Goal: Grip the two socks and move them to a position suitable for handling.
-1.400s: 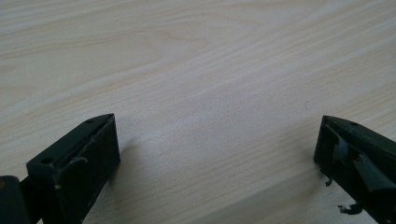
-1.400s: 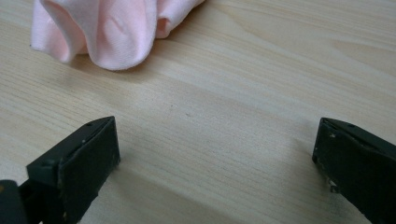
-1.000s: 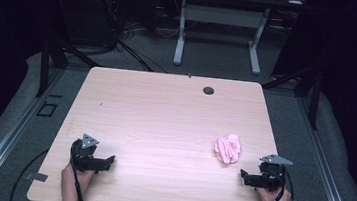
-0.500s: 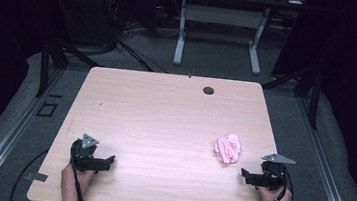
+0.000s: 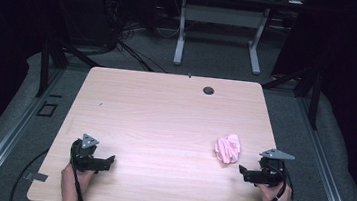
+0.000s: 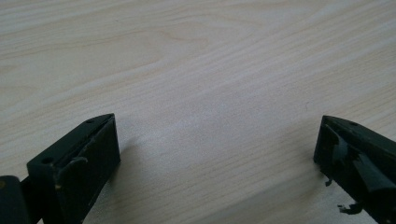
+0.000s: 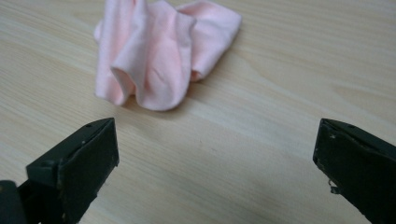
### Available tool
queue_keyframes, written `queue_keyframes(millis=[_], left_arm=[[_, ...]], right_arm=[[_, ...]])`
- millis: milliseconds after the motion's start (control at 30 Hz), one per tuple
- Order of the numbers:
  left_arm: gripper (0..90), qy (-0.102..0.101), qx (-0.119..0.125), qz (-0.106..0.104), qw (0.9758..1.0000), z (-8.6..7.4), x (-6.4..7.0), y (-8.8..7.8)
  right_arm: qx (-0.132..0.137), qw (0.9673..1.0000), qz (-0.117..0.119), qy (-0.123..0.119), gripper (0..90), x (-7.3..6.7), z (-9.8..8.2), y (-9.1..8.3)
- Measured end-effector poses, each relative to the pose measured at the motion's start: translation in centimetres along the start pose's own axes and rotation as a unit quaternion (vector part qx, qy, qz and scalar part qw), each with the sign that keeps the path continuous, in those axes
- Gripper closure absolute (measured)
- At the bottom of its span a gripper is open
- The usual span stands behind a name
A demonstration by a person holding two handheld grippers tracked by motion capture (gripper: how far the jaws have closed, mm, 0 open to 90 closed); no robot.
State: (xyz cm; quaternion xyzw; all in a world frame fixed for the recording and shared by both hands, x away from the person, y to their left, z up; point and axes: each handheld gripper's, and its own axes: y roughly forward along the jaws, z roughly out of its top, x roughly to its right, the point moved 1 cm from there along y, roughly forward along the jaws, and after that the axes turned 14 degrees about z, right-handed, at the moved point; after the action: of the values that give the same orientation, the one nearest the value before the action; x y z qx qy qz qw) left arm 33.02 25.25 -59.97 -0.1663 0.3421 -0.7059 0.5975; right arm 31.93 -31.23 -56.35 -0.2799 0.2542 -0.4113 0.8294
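High view: crumpled pink cloth (image 5: 227, 148) lies on the wooden surface (image 5: 164, 124), right of centre, toward the near edge. Right tool (image 5: 245, 172) sits just beside it, cloth ahead and slightly inward. Left tool (image 5: 108, 161) well apart, across the surface.

Left gripper view: jaws spread wide over bare wood; nothing between them.

Right gripper view: jaws spread wide, empty. Cloth (image 7: 161, 51) ahead, left of the jaw line, its bulk running across. Right hand likely reaches first.
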Motion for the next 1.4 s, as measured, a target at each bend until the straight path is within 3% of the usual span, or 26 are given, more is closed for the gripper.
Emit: queue_keyframes(millis=[200,333,400,633,867,967,1100,1267,1300,1400], left_arm=[[0.2,0.0,0.0,0.0,1.0,0.0,0.0,0.0],[0.3,0.0,0.0,0.0,1.0,0.0,0.0,0.0],[0.2,0.0,0.0,0.0,1.0,0.0,0.0,0.0],[0.3,0.0,0.0,0.0,1.0,0.0,0.0,0.0],[0.3,0.0,0.0,0.0,1.0,0.0,0.0,0.0],[0.3,0.0,0.0,0.0,1.0,0.0,0.0,0.0],[0.3,0.0,0.0,0.0,1.0,0.0,0.0,0.0],[0.3,0.0,0.0,0.0,1.0,0.0,0.0,0.0],[0.3,0.0,0.0,0.0,1.0,0.0,0.0,0.0],[0.3,0.0,0.0,0.0,1.0,0.0,0.0,0.0]], right_arm=[[-0.004,0.9996,0.007,-0.027,0.2,-1.3,2.1,0.0],[-0.012,0.9986,0.023,-0.047,5.1,-2.1,3.5,0.5],[-0.022,0.9972,0.032,-0.064,13.7,-2.8,4.5,1.3],[-0.051,0.9945,0.054,-0.074,27.4,-3.6,6.1,4.1],[-0.084,0.9927,0.043,-0.076,45.7,-3.8,6.3,6.1],[-0.092,0.9924,0.042,-0.069,60.1,-3.4,6.0,6.7],[-0.076,0.994,0.048,-0.062,76.7,-3.2,6.0,6.3],[-0.066,0.9946,0.045,-0.066,80.1,-3.4,6.1,5.5],[-0.051,0.9955,0.043,-0.067,80.4,-3.6,6.3,4.9],[-0.039,0.9957,0.048,-0.069,80.4,-3.9,6.6,4.1]])
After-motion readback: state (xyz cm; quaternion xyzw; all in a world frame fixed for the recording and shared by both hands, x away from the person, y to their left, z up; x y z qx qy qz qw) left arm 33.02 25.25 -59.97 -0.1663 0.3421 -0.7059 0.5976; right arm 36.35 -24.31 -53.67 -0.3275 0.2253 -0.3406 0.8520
